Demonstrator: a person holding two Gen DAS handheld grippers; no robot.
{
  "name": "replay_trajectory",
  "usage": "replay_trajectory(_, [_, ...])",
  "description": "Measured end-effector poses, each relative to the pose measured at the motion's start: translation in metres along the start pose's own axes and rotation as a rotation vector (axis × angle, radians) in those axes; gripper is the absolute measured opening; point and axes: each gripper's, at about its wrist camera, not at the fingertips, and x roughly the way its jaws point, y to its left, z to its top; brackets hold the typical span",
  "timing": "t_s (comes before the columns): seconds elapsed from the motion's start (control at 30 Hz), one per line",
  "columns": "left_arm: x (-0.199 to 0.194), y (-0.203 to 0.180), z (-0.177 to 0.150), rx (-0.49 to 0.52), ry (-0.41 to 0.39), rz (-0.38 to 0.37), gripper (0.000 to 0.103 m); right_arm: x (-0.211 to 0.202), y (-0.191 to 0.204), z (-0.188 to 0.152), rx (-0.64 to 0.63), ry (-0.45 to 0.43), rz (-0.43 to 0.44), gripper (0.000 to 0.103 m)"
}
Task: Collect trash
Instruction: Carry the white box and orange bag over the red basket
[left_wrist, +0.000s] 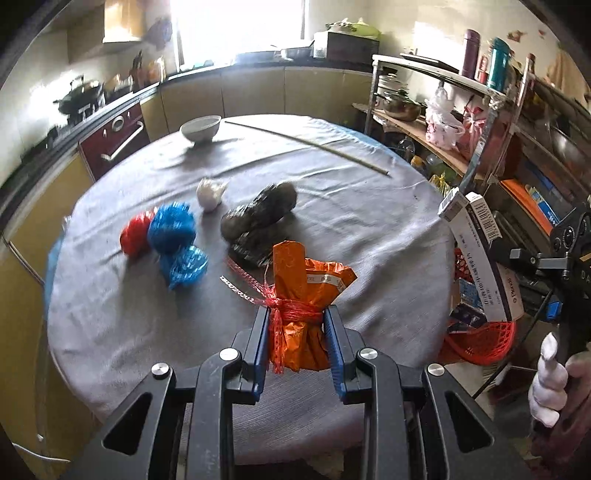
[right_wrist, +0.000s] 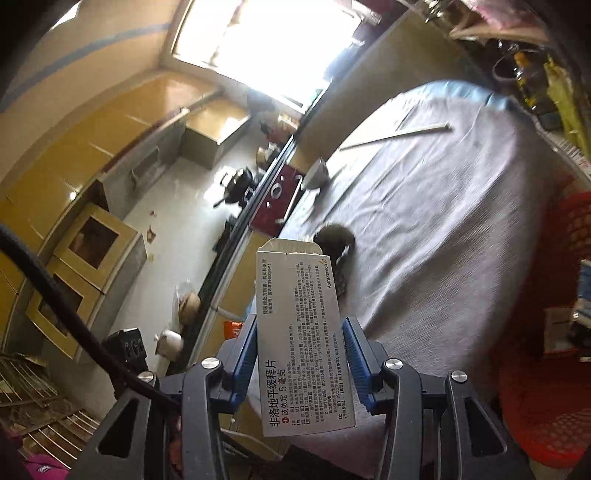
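Orange plastic, bunched and tied with red mesh netting, sits clamped between the blue pads of the left gripper (left_wrist: 297, 325); this orange wrapper bundle (left_wrist: 303, 291) stands upright above the grey-clothed round table (left_wrist: 369, 229). The right gripper (right_wrist: 301, 347) is closed on a white medicine box (right_wrist: 299, 332), long axis running out along the fingers. The red mesh basket (left_wrist: 480, 339) lies off the table's right edge (partly hidden by that box and cut off), so the right hand looks nearer to it and both loads probably travel that way. Beyond the bundle on the table lie a dark crumpled bag (left_wrist: 258, 218), blue and red netting balls (left_wrist: 166, 236) and a white wad (left_wrist: 210, 192), all blurred.
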Motion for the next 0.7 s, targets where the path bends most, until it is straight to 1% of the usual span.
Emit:
replay_trajectory(0.2, [-0.007, -0.038, 0.010, 0.053, -0.023, 0.048, 0.030, -0.033, -0.005, 0.004, 0.016, -0.056, 0.018, 0.049])
replay_trajectory(0.37, [-0.012, -0.069, 0.015, 0.092, -0.032, 0.071, 0.030, -0.058, -0.012, 0.006, 0.027, -0.080, 0.041, 0.049])
replay_trajectory(0.47, [-0.012, -0.090, 0.020, 0.115, -0.038, 0.073, 0.030, -0.076, -0.016, 0.006, 0.022, -0.098, 0.035, 0.049])
replay_trajectory(0.57, [-0.009, -0.110, 0.028, 0.135, -0.047, 0.054, 0.030, -0.096, -0.021, 0.005, 0.015, -0.127, 0.013, 0.049])
replay_trajectory(0.7, [-0.001, -0.139, 0.033, 0.166, -0.037, -0.013, 0.030, -0.125, -0.040, 0.007, 0.034, -0.178, -0.013, 0.049])
